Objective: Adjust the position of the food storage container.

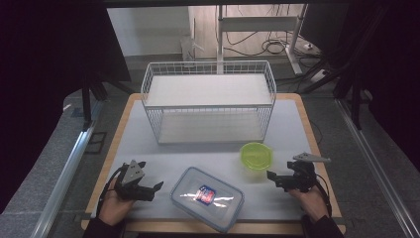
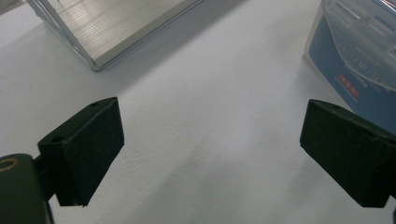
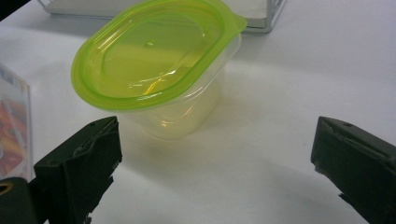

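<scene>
The likely step is a first grasp: the right gripper [image 3: 212, 163] should go forward until the lime-lidded tub [image 3: 159, 65], ahead of its jaws and nearer the left one, sits between them, then close below the lid rim. Both its jaws stand wide apart, holding nothing. The left gripper [image 2: 212, 149] is equally wide and empty, the clear lidded box [image 2: 359, 51] just beyond its right jaw

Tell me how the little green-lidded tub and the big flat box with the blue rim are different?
The small clear plastic tub with the lime-green lid is roundish; the big clear rectangular plastic box with the blue-rimmed lid is wide and flat. The tub looks empty; the box holds a blue and red packet. Both are lidded and sit on the white table mat.
</scene>
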A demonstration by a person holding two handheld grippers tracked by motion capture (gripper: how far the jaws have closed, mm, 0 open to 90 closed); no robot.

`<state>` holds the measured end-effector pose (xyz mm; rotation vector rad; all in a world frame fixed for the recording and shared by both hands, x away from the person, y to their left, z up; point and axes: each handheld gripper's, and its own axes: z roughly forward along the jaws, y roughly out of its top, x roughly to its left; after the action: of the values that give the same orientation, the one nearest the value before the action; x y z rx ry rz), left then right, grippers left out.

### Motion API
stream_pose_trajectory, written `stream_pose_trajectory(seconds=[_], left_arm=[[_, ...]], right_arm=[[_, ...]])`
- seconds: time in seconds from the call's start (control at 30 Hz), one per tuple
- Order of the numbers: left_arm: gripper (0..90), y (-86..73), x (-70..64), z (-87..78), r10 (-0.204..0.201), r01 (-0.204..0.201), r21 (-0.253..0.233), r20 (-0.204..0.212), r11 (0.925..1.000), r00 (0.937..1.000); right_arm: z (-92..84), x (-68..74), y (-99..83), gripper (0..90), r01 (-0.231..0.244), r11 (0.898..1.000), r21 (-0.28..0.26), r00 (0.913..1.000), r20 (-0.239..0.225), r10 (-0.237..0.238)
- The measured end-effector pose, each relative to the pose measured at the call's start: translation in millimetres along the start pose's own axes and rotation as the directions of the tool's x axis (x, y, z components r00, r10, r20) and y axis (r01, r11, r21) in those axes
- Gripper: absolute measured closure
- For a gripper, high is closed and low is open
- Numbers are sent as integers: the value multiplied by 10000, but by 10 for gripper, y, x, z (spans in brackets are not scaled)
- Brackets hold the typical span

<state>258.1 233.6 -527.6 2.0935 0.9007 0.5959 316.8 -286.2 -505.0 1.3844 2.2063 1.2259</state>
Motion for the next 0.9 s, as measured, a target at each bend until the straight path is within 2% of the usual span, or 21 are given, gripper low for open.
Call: stream_pose_trajectory(seconds=[0.07,0.1,0.13,0.17,0.23,0.3,0.4,0.43,0.53,0.7,0.73,0.77,0.83,0.87,0.9], left_arm=[[67,0,-1,2,-36,36,36,-34,10000,10000],[66,6,1,0,-95,97,104,-141,9999,9999],[66,6,1,0,-95,97,104,-141,9999,9999],[66,11,9,-6,-256,257,65,-164,9996,9995],[66,12,16,-11,-307,308,38,-164,9995,9994],[66,11,23,-15,-457,456,-103,-146,9989,9988],[68,5,38,-17,-660,662,-338,68,9972,9978],[67,1,46,-16,-801,805,-373,120,9961,9967],[58,-2,59,-17,-908,916,-484,185,9946,9957],[50,2,48,-9,-827,839,-447,267,9955,9962],[50,4,41,-4,-796,807,-373,293,9960,9964],[52,10,31,4,-787,796,-232,371,9966,9962],[54,16,21,6,-764,773,-206,402,9968,9963],[55,16,21,6,-764,773,-206,402,9968,9963],[56,20,18,6,-752,761,-205,413,9969,9963]], right_arm=[[-1,1,0,15,7,10000,-7,10000,-20,-7],[-6,-6,2,17,-66,10000,-33,9997,-238,65],[-6,-6,2,17,-66,10000,-33,9997,-238,65],[-18,-15,11,93,-35,10000,-16,9989,-473,34],[-21,-20,22,118,-137,9999,-8,9982,-592,137],[-27,-20,27,143,-94,10000,-7,9983,-577,94],[-40,1,44,168,193,9998,6,9992,-360,-192],[-51,23,58,168,357,9992,157,9991,-241,-353],[-57,67,92,166,499,9980,395,9987,-66,-497],[-74,100,150,177,710,9957,590,9975,-91,-706],[-82,105,171,199,792,9949,633,9968,-111,-786],[-96,113,200,277,928,9936,642,9955,-271,-913],[-106,125,225,342,1046,9918,740,9944,-233,-1032],[-106,125,225,342,1046,9918,740,9944,-233,-1032],[-127,130,251,443,1269,9891,753,9919,-179,-1259]])
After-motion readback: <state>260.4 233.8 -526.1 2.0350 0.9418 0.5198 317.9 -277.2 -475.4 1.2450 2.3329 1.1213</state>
